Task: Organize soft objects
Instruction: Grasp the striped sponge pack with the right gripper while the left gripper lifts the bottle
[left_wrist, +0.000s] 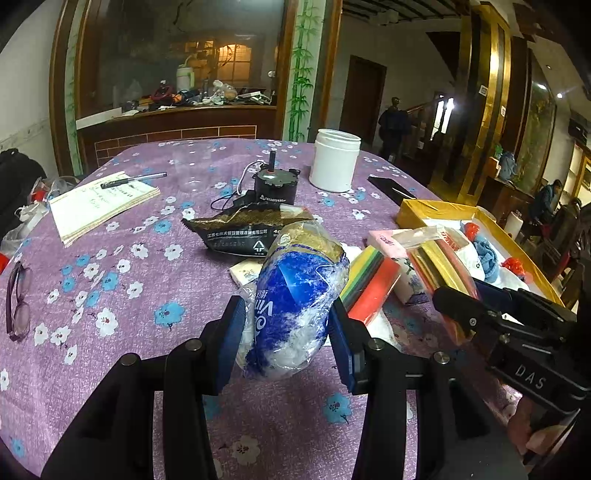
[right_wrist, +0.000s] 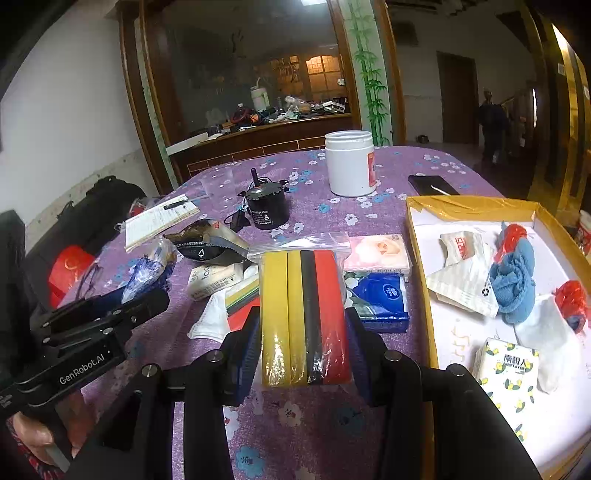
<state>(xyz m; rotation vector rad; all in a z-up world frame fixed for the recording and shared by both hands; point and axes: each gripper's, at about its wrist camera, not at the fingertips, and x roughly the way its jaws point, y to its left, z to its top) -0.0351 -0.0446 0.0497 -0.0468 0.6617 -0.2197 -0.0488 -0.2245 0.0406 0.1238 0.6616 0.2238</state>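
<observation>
The crinkly blue-and-white bag is squeezed in the left tool; the right tool clamps the bagged yellow, black and red sponges above the counter.

The left gripper clamps a blue-and-white plastic pack above the floral tablecloth.

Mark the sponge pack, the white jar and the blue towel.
sponge pack (right_wrist: 306, 317): right wrist view, on the black strip.
white jar (right_wrist: 349, 166): right wrist view, on its side wall.
blue towel (right_wrist: 515, 280): right wrist view, on its bunched middle.
</observation>
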